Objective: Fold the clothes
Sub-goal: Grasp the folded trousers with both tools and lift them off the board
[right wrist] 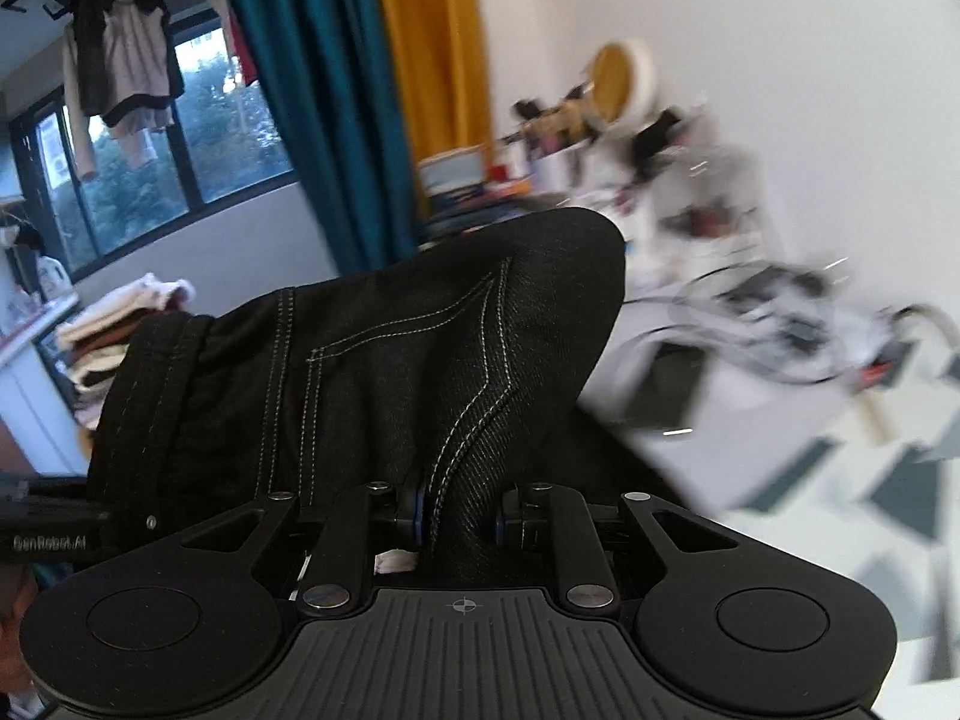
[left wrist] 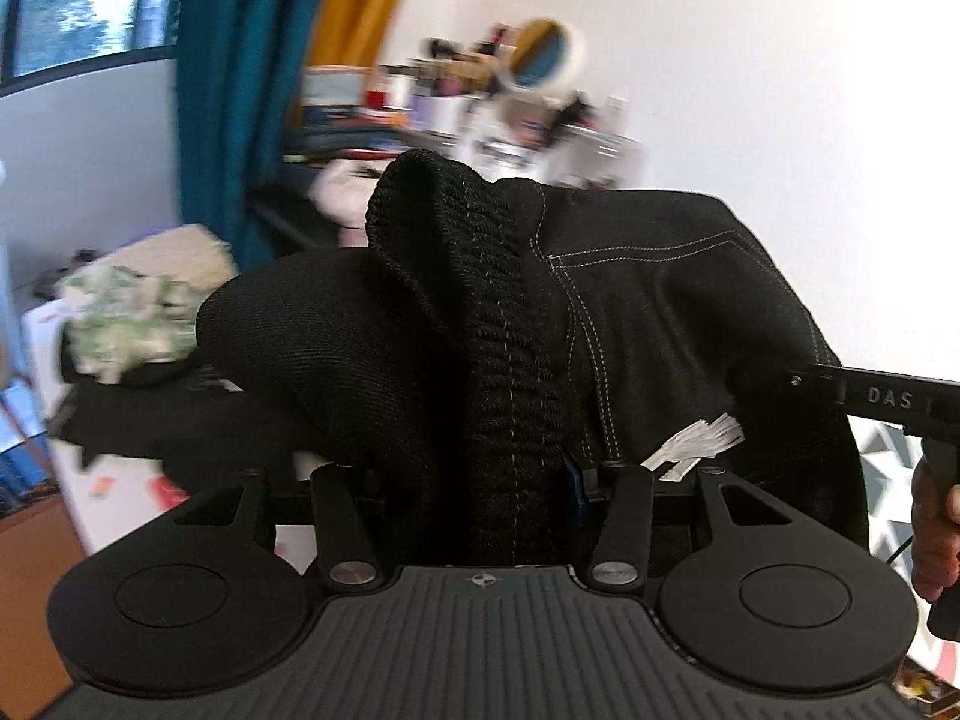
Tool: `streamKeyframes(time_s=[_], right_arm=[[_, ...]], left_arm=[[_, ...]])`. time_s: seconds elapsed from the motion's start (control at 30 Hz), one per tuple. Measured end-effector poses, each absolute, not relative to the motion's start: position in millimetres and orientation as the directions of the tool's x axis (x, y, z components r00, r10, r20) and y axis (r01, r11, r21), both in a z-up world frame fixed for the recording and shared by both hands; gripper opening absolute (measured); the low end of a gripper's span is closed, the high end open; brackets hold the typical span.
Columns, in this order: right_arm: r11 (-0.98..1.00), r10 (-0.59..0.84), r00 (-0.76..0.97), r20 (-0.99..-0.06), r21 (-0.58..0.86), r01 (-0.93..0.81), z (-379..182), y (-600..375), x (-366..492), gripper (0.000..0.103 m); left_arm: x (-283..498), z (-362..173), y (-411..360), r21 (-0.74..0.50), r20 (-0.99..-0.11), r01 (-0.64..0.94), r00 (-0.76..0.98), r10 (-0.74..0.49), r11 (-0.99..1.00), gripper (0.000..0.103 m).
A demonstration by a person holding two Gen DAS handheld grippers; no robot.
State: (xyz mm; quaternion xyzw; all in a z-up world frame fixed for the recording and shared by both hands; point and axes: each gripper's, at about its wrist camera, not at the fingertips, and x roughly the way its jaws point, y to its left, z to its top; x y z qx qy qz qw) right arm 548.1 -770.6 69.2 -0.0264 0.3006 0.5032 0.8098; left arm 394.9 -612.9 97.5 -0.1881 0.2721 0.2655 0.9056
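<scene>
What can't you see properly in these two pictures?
- Left wrist view: the left hand-held gripper has its fingertips buried in the black garment.
- Both views: the cluttered shelf is motion-blurred.
- Right wrist view: the garment's lower part is hidden behind the right hand-held gripper.

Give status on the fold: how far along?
Done: no fold shows on this piece. In hand: black jeans, bunched and lifted, gripped by both tools, the left tool on the ribbed waistband, the right tool on a stitched seam. Left: lay flat and fold; other clothes still heaped behind.
</scene>
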Motion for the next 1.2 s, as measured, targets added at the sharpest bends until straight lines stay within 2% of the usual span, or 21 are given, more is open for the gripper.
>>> streamKeyframes(time_s=[0.17,0.63,0.83,1.2], right_arm=[[0.396,0.821,0.220,-0.526,0.248,-0.884,71.9,-674.4,501.4,0.017],[0.129,0.871,-0.022,-0.490,0.272,-0.954,61.9,-441.5,449.1,0.017],[0.141,0.861,-0.004,-0.508,0.247,-0.959,60.0,-347.8,403.4,0.017],[0.276,0.838,0.065,-0.542,0.318,-0.907,60.4,-214.2,258.6,0.017]], left_arm=[[342.8,97.5,-552.0,-0.202,-0.593,-0.670,0.664,0.456,0.714,0.049],[242.9,80.5,-362.0,-0.207,-0.618,-0.832,0.519,0.590,0.515,0.049],[185.5,63.1,-276.9,-0.245,-0.613,-0.811,0.554,0.564,0.530,0.049],[64.3,77.2,-131.0,-0.202,-0.650,-0.765,0.572,0.501,0.612,0.048]])
